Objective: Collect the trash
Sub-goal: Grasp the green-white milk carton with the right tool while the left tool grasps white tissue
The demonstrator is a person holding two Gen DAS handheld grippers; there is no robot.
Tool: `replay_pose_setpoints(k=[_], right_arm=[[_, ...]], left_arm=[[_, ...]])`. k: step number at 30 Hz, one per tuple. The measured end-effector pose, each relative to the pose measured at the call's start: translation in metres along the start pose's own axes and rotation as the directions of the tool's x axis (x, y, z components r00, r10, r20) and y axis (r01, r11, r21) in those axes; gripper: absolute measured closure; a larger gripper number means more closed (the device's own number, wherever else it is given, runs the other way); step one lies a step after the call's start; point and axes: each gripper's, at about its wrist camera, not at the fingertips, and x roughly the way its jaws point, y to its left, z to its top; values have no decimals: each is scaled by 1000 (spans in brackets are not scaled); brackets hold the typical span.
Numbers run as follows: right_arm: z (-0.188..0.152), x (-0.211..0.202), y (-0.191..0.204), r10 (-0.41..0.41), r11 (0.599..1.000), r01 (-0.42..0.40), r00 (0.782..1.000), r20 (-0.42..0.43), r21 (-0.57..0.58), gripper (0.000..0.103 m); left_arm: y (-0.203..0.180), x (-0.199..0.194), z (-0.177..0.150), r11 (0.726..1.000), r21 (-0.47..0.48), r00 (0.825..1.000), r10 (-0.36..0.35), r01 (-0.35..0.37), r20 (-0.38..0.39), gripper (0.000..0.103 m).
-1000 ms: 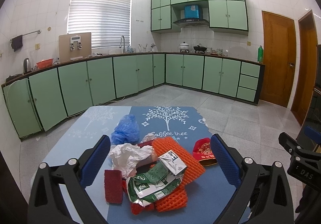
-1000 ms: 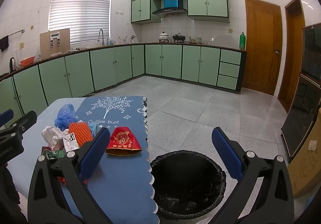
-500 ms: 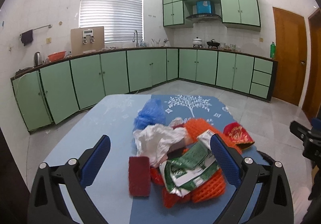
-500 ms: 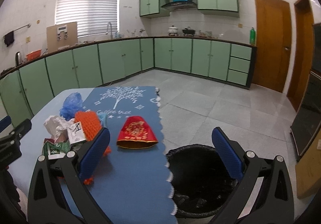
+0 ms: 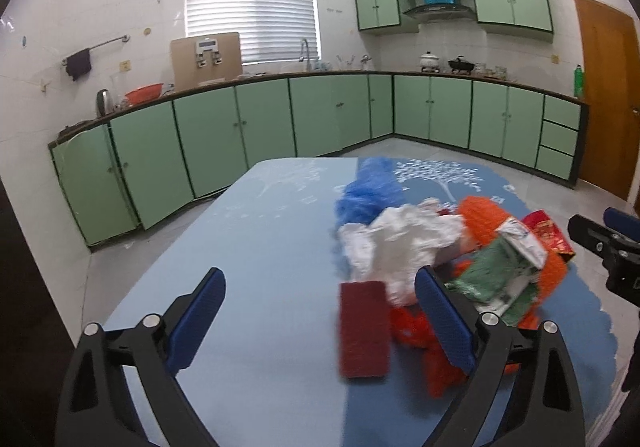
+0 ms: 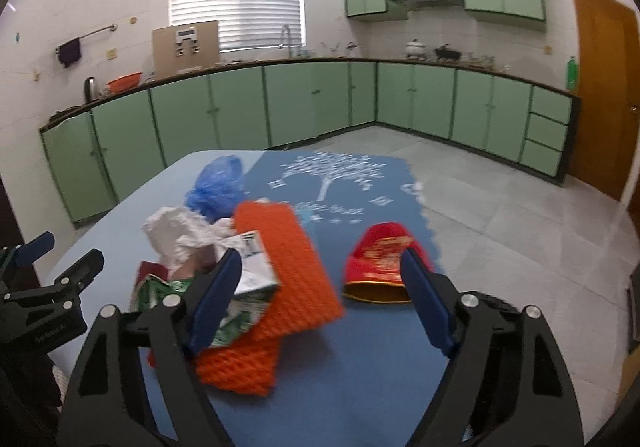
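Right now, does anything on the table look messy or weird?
Yes. A heap of trash lies on the blue table: crumpled white paper, orange foam netting, a torn green wrapper and a blue bag, all jumbled together. A red pouch lies apart near the edge. Both grippers are open and empty.

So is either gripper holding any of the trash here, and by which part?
Nothing is held. The left gripper and right gripper are both open over the pile, around the dark red rectangular pad and orange foam net.
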Motion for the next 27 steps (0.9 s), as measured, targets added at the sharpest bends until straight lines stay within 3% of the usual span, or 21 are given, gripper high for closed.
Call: replay_pose_setpoints(k=[7, 20, 27], right_arm=[[-8, 18, 19, 57, 998, -58, 997, -57, -23, 34], [-19, 34, 28, 135, 989, -141, 982, -130, -38, 69], [-15, 21, 23, 179, 982, -184, 979, -98, -36, 69]], left_arm=[[17, 9, 1, 1000, -29, 1000, 9, -9, -11, 9], [18, 14, -3, 999, -43, 999, 2, -3, -35, 9], [9, 9, 0, 999, -34, 1000, -11, 10, -26, 9]])
